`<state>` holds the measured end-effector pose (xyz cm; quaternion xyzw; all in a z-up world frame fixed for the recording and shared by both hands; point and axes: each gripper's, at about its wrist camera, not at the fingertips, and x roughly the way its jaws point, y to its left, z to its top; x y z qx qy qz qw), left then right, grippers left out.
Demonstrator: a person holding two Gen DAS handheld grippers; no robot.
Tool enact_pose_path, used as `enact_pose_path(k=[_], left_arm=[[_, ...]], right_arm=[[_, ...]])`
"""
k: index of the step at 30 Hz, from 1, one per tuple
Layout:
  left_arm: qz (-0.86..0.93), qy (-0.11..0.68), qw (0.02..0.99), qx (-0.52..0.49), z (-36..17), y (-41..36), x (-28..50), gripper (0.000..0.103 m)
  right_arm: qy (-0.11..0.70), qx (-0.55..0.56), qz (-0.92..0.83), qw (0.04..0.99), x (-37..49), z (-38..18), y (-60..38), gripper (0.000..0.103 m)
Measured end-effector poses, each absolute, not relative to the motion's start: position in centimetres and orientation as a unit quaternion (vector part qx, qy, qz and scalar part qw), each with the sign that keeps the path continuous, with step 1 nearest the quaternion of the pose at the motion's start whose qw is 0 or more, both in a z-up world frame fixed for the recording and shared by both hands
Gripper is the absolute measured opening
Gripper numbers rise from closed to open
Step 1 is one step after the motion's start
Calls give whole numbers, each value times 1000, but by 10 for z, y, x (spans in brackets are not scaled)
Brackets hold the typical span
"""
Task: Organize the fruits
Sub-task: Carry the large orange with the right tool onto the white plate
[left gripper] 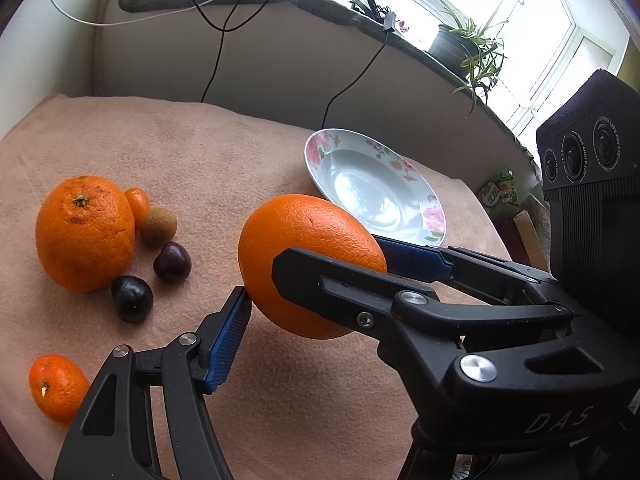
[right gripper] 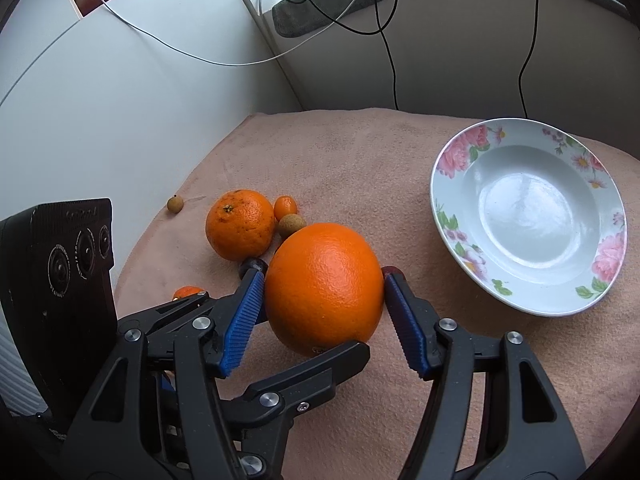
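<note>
Find the large smooth-skinned orange (right gripper: 324, 280) clamped between the blue ribbed fingers (right gripper: 242, 322) of the right gripper (right gripper: 324, 294), one pad pressed on each flank. Note the left gripper (left gripper: 300, 314) closed on the same fruit from the cross direction: one blue pad against the lower-left flank in the left wrist view, the opposite black finger set against the near underside in the right wrist view. Treat that second contact as probable only, being half hidden in the left wrist view. Cannot confirm whether lifted or resting on the pink fleece cloth (right gripper: 360, 152) over the counter.

Key relation: look for the white floral-rimmed ceramic plate (right gripper: 528, 216) to the right of the fruit and slightly beyond it, well apart, empty, on the right gripper's side. Judge the right hand the nearer carrier. Take the fruit as nearly round, with no long axis worth aligning.

Leave the cluster to the left untouched: rough-skinned orange (left gripper: 84, 232), two dark cherries (left gripper: 172, 262), small brown longan (left gripper: 158, 226), small mandarin (left gripper: 56, 388).

Read "DAS" in pale letters on the black gripper body (left gripper: 560, 420). Expect fine ring print on the three-lens black camera housing (left gripper: 580, 152), apparently "STEREO" and "WIDE ANGLE". Disregard the green packet (left gripper: 500, 192); print unreadable.
</note>
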<state>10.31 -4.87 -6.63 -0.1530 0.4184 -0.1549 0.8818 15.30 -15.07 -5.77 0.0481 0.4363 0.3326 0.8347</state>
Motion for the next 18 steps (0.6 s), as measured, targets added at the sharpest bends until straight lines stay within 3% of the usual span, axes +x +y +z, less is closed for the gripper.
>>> enact_pose_path(k=[18], left_arm=[[-188,409,885,-120,-52,-102,124,66]], right_arm=[[417,85,291,857,168,-47,-211,66]])
